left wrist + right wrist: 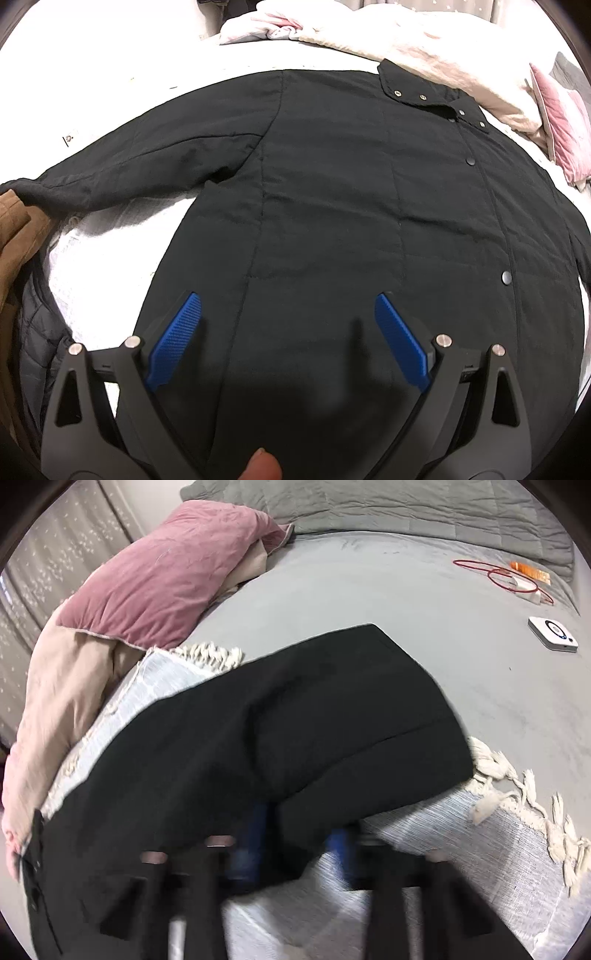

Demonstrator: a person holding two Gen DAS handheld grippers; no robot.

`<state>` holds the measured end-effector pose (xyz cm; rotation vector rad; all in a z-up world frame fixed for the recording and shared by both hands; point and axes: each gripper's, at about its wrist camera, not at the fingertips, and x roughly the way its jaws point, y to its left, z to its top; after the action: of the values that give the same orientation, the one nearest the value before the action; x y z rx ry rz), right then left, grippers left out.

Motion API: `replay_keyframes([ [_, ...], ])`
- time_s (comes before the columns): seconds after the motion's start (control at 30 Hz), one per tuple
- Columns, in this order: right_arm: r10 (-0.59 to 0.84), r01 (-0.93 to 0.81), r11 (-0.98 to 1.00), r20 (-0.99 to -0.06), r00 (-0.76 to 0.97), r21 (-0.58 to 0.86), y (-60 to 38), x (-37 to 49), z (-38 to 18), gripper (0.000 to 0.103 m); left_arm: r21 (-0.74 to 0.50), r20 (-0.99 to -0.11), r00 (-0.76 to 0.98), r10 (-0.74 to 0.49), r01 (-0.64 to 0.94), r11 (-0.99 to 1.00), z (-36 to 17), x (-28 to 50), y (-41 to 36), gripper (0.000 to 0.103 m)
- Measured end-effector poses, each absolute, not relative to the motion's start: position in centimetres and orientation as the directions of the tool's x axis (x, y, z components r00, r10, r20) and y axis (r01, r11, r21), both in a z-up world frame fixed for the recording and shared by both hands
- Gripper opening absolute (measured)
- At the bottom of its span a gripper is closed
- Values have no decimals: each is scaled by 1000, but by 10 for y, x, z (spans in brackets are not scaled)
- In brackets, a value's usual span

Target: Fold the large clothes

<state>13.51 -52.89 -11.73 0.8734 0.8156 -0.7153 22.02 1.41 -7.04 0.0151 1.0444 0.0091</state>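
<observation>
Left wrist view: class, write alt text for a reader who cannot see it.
A black jacket lies spread flat, front up, on a white bed cover, one sleeve stretched out to the left. The left gripper hovers over its lower part, blue-padded jaws wide open.

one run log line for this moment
left gripper: open, above black coat | right gripper: blurred, shut on coat's sleeve | fold: not yet made

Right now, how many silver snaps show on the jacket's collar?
4, along the collar edge of the black jacket: two on the left flap, two nearer the front opening. Folds may hide more.
</observation>
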Motion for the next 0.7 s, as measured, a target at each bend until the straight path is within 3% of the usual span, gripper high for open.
replay_keyframes([
  [0.17, -343, 754, 579, -746, 571, 311, -494, 146, -62, 8, 70, -855, 511, 87, -52, 996, -68, 222, 18, 95],
  [0.3, -357, 616, 754, -643, 678, 230, -431, 162, -9, 8, 24, -866, 499, 46, -51, 998, -65, 221, 21, 95],
  [0.5, -211, 271, 962, -546, 811, 31, -287, 192, 50, 8, -82, -874, 482, -68, -8, 997, -63, 217, 19, 95],
  [0.7, 19, -101, 990, -614, 789, -99, -146, 212, 37, 10, -153, -859, 488, -155, 43, 987, -62, 215, 16, 95],
])
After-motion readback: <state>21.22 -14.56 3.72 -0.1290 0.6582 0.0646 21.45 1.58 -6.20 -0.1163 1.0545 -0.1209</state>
